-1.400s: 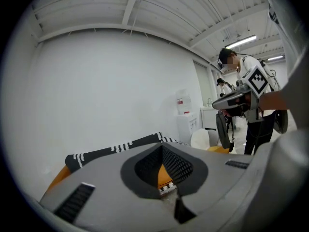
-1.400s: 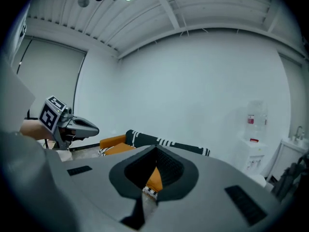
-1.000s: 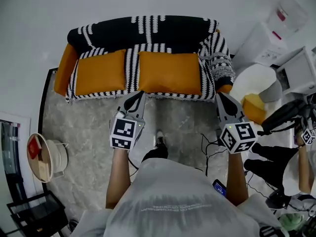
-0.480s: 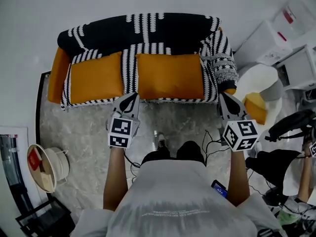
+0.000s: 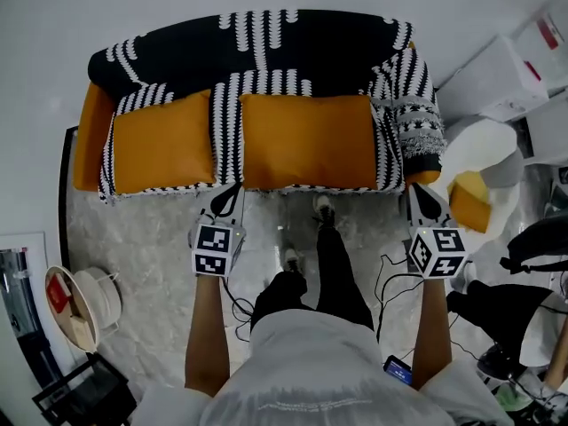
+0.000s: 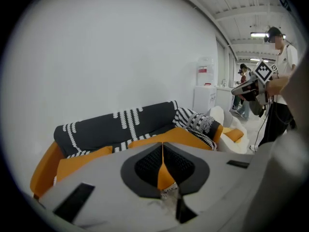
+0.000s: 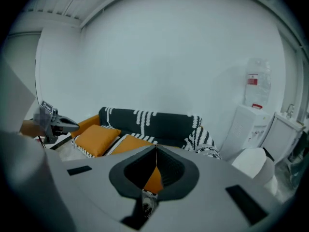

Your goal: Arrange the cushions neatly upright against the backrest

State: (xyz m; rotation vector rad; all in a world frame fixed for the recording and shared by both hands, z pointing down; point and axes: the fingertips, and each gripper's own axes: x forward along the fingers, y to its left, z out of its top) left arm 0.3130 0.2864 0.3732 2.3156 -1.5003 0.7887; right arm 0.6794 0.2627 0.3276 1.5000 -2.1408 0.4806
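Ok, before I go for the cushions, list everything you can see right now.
sofa under a black-and-white patterned throw: one, orange, against the white wall
left square fabric cushion: one, orange, flat on the seat
right square fabric cushion: one, orange, flat on the seat
boxy water dispenser: one, white, right of the sofa
rounded seat: one, white, by the sofa's patterned arm, yellow pad on it
round basket: one, white, floor at left
cables: several, black, on the floor
left claw: one, grey, at the sofa's front edge, empty, tips look together though the jaws have just been opening
right claw: one, grey, near the sofa's patterned arm, shut, empty
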